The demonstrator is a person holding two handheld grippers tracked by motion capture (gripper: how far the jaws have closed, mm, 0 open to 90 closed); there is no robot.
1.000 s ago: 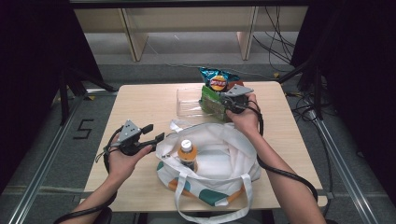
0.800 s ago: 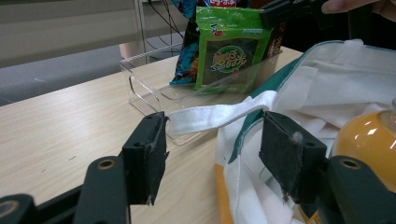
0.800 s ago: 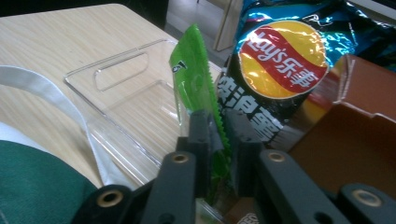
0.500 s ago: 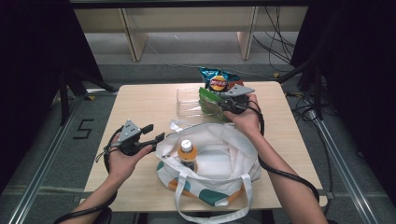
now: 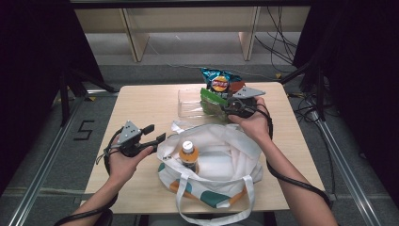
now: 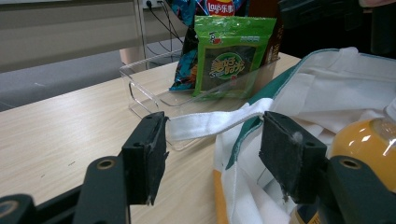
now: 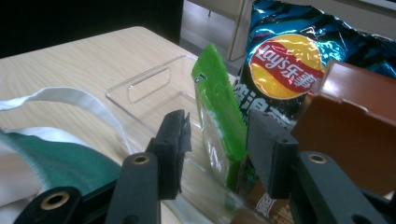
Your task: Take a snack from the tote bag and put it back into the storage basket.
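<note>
We have our right gripper [image 7: 215, 154] open around the green pack [image 7: 219, 126] in the far tray [image 7: 140, 93], so next we squeeze; our left gripper [image 6: 210, 158] waits open by the bag [image 6: 345, 88].

A: Floor?
B: Grey floor [image 5: 188, 52], a "5" [image 5: 84, 130] marked left, metal rails [image 5: 42, 174] both sides.
A: Furniture?
B: Light wood table [image 5: 141, 101]; pale shelf legs [image 5: 134, 40] far behind. Cables [image 5: 277, 42] far right, dark sides.
</note>
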